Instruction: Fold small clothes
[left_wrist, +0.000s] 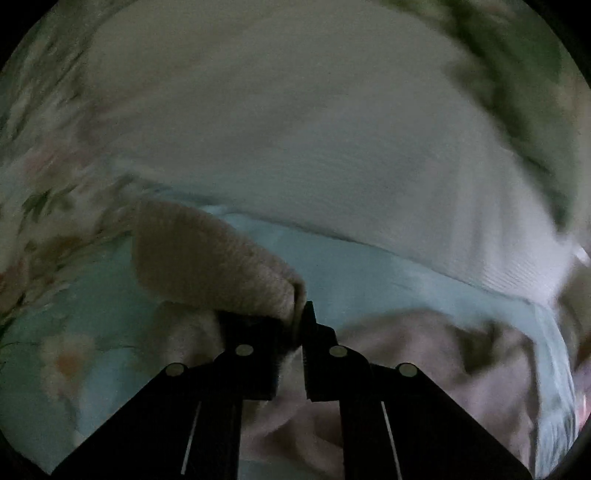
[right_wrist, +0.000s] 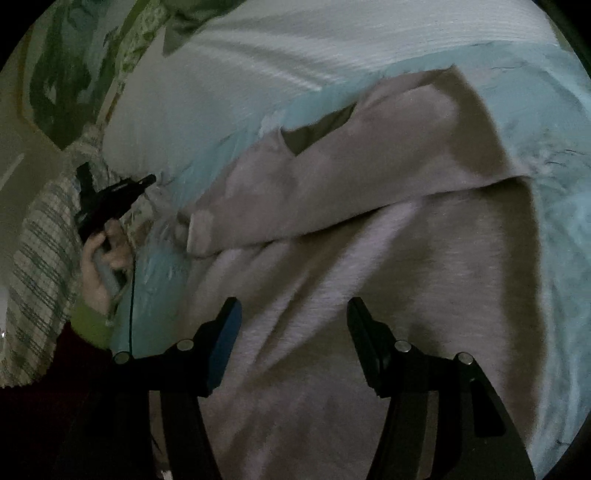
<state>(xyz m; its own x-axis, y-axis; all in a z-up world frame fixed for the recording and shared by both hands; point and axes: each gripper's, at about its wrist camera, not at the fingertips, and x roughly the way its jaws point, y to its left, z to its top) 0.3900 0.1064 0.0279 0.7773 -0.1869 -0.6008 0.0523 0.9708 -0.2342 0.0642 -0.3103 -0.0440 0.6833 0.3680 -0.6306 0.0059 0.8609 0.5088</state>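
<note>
- The garment (right_wrist: 369, 229) is a pale pinkish-grey knit top. It lies spread on the bed sheet (right_wrist: 554, 122), a light blue-green sheet; one sleeve (right_wrist: 295, 177) is folded across the body of the garment.
- In the left wrist view, a ribbed cuff or hem portion of the garment (left_wrist: 207, 258) stands raised above the bed sheet (left_wrist: 369, 269).
- The left hand-held gripper (left_wrist: 301, 332) is clamped on this ribbed portion of the garment; the fabric is pinched between its fingers. The view is motion-blurred.
- The right hand-held gripper (right_wrist: 293, 321) is positioned over the body of the garment. Its fingers stand apart, and no fabric is pressed between them.
- In the right wrist view, the left hand-held gripper (right_wrist: 147, 181) appears at the far side of the garment, held by the person's hand (right_wrist: 99, 266), with a yellow-green sleeve cuff (right_wrist: 88, 325) at the wrist.
- A white ribbed pillow (left_wrist: 295, 129) lies beyond the garment, resting on the bed sheet.
- Green-patterned bedding (right_wrist: 66, 74) lies beyond the pillow (right_wrist: 295, 37).
</note>
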